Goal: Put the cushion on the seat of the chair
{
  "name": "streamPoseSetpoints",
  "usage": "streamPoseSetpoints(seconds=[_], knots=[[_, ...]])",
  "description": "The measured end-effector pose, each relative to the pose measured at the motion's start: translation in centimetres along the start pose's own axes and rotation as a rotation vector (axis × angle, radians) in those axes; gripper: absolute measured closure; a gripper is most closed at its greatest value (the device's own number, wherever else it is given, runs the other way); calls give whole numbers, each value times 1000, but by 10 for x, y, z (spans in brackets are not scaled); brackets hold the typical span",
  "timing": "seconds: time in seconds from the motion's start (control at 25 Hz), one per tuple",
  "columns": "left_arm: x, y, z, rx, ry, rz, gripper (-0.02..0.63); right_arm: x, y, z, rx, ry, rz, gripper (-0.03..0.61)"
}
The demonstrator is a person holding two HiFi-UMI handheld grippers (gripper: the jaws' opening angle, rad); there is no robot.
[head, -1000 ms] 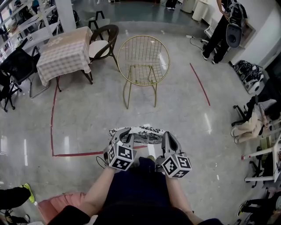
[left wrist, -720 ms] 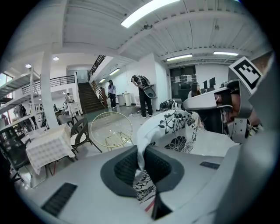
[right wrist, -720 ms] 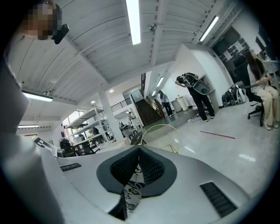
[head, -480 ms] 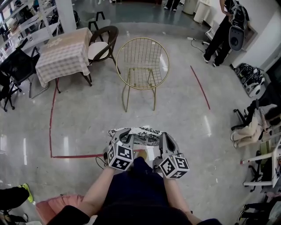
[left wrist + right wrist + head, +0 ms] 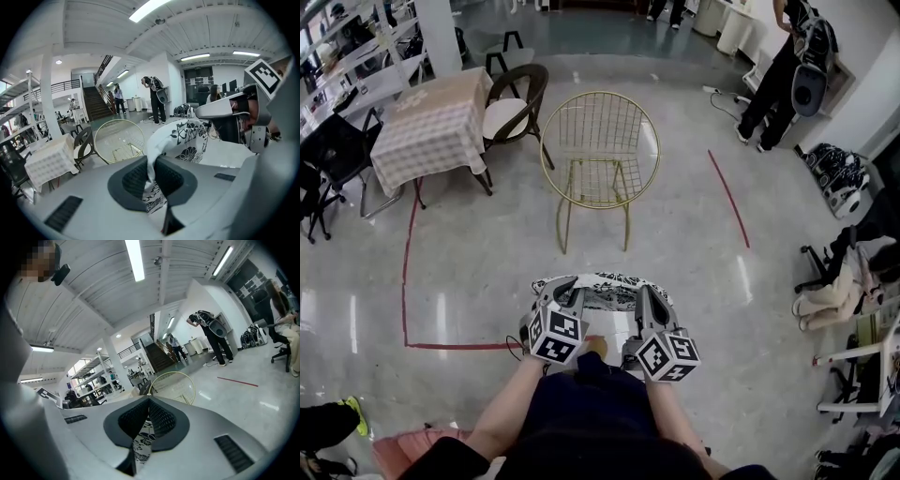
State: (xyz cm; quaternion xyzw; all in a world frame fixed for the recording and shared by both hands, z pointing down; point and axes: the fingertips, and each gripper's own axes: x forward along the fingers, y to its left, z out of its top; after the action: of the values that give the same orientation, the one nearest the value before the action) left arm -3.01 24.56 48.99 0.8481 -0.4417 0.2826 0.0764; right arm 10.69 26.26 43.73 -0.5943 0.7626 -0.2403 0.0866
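**A:** How far along is this?

**B:** I'd say the pickup is done and the carry is under way. The left tool (image 5: 151,174) is clamped on one edge of the white cushion with black flower print (image 5: 602,289), with the fabric pinched flat between its pads.

**A:** And the cushion itself?

**B:** It hangs between the two tools just in front of the person, above the grey polished floor (image 5: 487,272). The right tool (image 5: 148,420) is closed on the opposite edge, and patterned cloth shows in its jaws too.

**A:** Where's the chair?

**B:** The gold wire chair with the round back (image 5: 598,150) stands straight ahead, well apart from the cushion. Its seat (image 5: 592,180) is bare.

**A:** So what's left?

**B:** As I judge it, nearly all the placing. The cushion has to be brought up to the chair and lowered flat onto the seat, then both tools have to let go.
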Motion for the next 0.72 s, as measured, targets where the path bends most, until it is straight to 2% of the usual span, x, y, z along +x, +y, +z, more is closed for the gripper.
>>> streamPoseSetpoints(seconds=[0.36, 0.72], knots=[[45, 22, 26, -11, -2, 22, 568, 55, -25, 20, -7, 11, 21, 575], [74, 32, 36, -64, 2, 35, 568, 85, -43, 28, -47, 18, 29, 575]])
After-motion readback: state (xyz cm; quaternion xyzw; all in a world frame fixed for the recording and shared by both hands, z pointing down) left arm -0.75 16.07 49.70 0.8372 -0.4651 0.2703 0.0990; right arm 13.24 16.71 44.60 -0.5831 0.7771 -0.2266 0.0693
